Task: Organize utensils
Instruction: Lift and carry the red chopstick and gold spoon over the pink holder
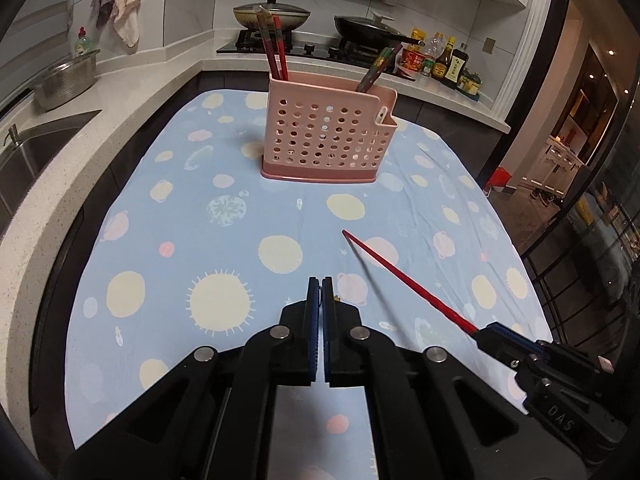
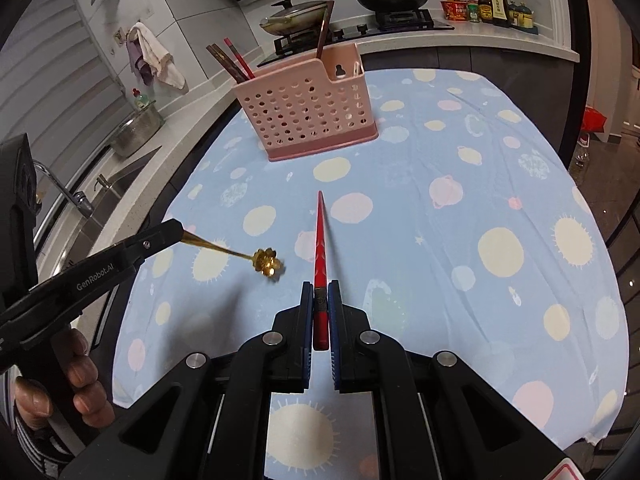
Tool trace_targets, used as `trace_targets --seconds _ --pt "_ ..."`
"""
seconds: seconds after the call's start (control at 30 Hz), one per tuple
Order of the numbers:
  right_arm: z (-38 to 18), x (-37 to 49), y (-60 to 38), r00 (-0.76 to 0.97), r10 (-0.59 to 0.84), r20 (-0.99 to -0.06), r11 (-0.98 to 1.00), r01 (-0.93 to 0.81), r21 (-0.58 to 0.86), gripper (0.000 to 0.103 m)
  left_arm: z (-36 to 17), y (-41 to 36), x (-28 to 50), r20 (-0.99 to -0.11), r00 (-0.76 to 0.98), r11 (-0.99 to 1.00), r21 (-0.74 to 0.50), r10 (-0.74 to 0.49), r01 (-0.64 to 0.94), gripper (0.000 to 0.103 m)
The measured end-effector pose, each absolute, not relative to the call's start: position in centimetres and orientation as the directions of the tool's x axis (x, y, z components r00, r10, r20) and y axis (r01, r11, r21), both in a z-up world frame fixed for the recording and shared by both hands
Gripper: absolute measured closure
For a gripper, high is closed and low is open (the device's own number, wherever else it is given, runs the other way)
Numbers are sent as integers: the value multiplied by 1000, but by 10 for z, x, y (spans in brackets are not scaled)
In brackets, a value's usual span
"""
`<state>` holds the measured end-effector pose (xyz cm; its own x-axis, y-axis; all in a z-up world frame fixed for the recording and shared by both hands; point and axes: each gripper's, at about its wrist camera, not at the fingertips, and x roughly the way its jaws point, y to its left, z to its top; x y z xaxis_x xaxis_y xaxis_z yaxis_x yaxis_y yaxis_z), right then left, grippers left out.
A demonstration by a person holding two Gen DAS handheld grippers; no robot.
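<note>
Right wrist view: the right gripper [image 2: 321, 292] is clamped on the thick end of a red chopstick [image 2: 320, 240], whose tip points toward the pink perforated utensil holder [image 2: 304, 114] standing farther back on the blue patterned tablecloth [image 2: 460, 240]. The left gripper [image 2: 176, 230] enters from the left, closed on the handle of a gold spoon [image 2: 256, 258] with a flower-shaped bowl, held over the cloth. Left wrist view: its fingers [image 1: 314, 300] sit nearly together. Chopsticks [image 1: 276, 52] already stand in the holder's left and right compartments.
</note>
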<state>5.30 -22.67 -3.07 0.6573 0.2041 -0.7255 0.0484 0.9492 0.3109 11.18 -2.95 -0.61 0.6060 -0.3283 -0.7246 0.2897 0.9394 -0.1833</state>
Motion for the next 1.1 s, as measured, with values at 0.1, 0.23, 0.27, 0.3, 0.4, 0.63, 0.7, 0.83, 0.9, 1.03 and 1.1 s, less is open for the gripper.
trace_targets --seconds 0.1,0.23,0.27,0.3,0.4,0.63,0.7,0.83,0.9,1.03,1.1 --pt "-10 58 -232 690 205 -694 946 43 322 96 6 -25 115 -706 632 943 -167 -319 289 102" --pt "11 65 -236 730 209 -651 939 35 341 96 17 -20 119 -687 652 943 -172 -322 285 102" --pt "15 68 -236 738 210 -641 938 32 345 96 19 -19 119 -682 655 942 -174 -325 286 102" --pt "18 70 -236 746 211 -632 936 31 349 96 21 -19 120 -679 658 942 -174 -325 286 102" --pt "28 78 -237 767 212 -605 933 24 358 96 28 -18 123 -665 667 939 -183 -335 290 102" --pt "60 103 -239 818 206 -537 934 -1 356 96 51 -18 140 -629 684 928 -205 -369 312 102" --pt "71 112 -241 836 195 -513 938 -6 347 96 60 -18 149 -617 693 926 -204 -373 317 102" --pt "94 135 -250 870 183 -458 936 -11 353 96 84 -20 170 -585 717 924 -188 -378 333 102" --pt "105 146 -253 886 171 -431 938 -12 347 96 94 -22 182 -571 735 928 -162 -365 335 102" --pt "132 172 -258 923 137 -359 944 -11 331 96 109 -29 211 -555 763 937 -103 -333 334 102" --pt "145 183 -259 939 124 -322 946 -14 324 96 118 -31 228 -546 774 940 -79 -319 332 102"
